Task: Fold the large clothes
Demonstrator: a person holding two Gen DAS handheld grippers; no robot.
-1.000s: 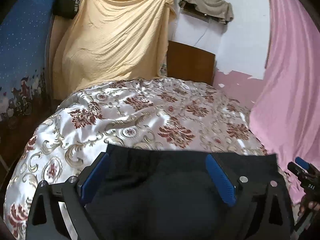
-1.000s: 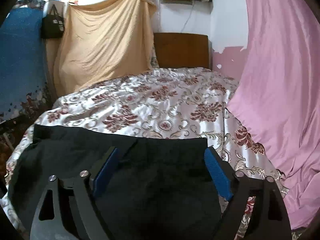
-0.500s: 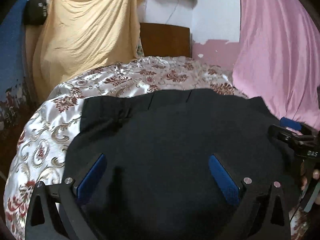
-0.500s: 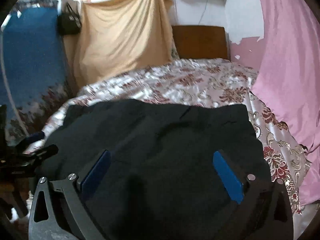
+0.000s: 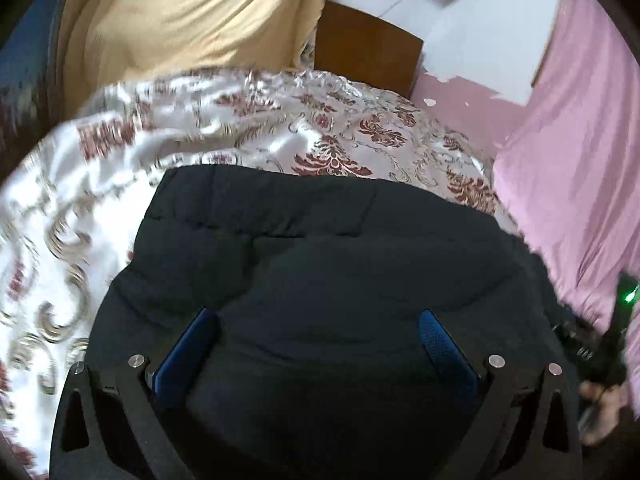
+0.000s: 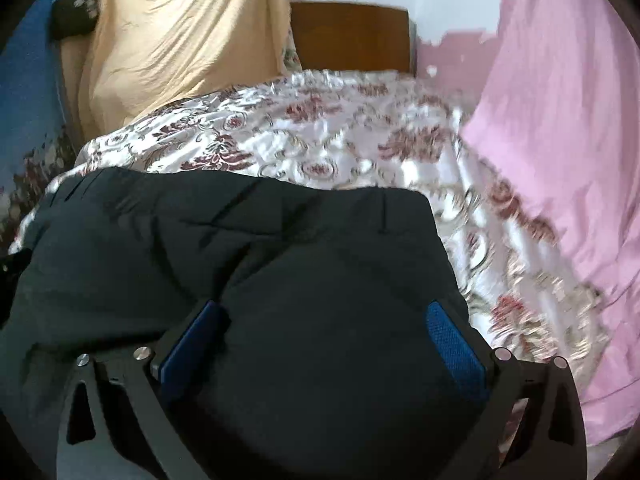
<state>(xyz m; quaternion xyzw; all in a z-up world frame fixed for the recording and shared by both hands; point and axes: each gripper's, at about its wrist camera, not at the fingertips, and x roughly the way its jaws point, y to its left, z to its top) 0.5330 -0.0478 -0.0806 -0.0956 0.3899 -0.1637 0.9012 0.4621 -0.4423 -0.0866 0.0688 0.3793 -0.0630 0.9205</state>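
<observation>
2 grippers sit low over a black garment [image 5: 320, 272] that lies spread on the near part of a bed with a flowered cover [image 5: 248, 128]. The left gripper [image 5: 316, 344] has its blue pads wide apart, released, with cloth lying between them but not pinched. The right gripper [image 6: 324, 336] is likewise spread and grasps nothing.

By my reading, this is the pause between folds: the cloth looks laid down and let go, and the next move calls for picking a fresh edge or corner to carry over. The far edge of the garment runs straight across the cover in both views, with 1 corner toward the left side and 1 toward the right; either seems reachable.

Beyond that edge the cover is open up to the wooden headboard [image 6: 352, 36]. A pink curtain [image 6: 560, 160] hangs close on the right and may crowd a wide swing there; a yellow sheet [image 5: 180, 28] hangs at the far left.
</observation>
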